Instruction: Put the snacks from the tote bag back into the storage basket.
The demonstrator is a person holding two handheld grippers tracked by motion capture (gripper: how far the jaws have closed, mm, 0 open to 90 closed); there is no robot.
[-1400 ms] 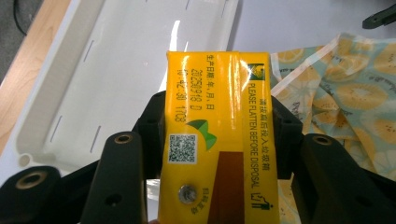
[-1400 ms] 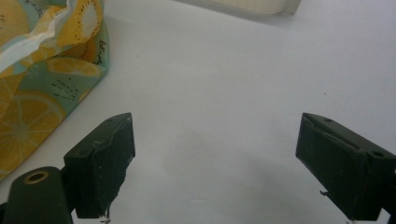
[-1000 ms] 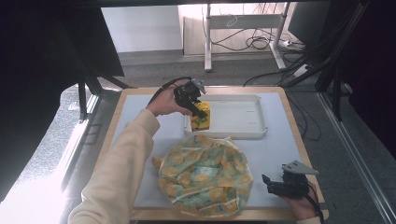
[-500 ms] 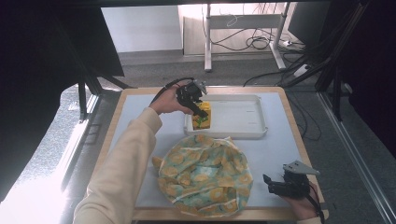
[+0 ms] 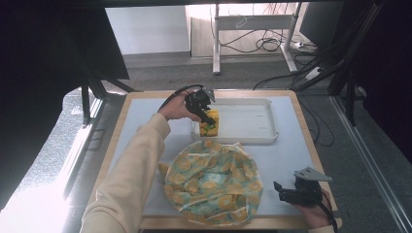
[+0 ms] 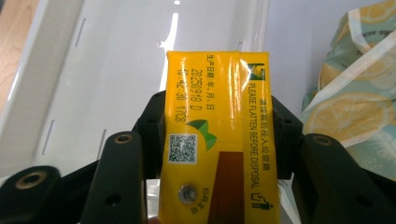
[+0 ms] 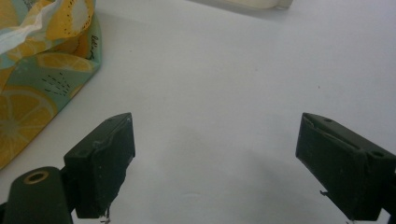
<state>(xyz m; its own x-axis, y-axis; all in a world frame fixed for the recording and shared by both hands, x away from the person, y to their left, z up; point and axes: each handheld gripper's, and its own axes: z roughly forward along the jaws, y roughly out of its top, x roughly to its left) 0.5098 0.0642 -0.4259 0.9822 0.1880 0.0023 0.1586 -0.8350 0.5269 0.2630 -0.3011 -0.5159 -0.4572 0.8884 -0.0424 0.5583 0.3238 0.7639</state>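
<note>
Yellow carton [image 6: 219,135], pinched in the left gripper [image 5: 206,114], is sinking lower than a second ago into the white tray [image 5: 252,138]; release is nearing. Right gripper [image 7: 215,168] is resting spread on the bench [image 5: 291,155].

Bag [image 5: 214,182] mid-table; tray [image 5: 252,121] mostly free

A yellow drink carton [image 5: 210,123] is standing upright at the left end of a shallow white tray [image 5: 252,138], its base sitting inside the tray. It is showing black printed lettering, a small QR code, a green leaf mark and a brown stripe on the face [image 6: 218,135] turned toward the left gripper view.
</note>
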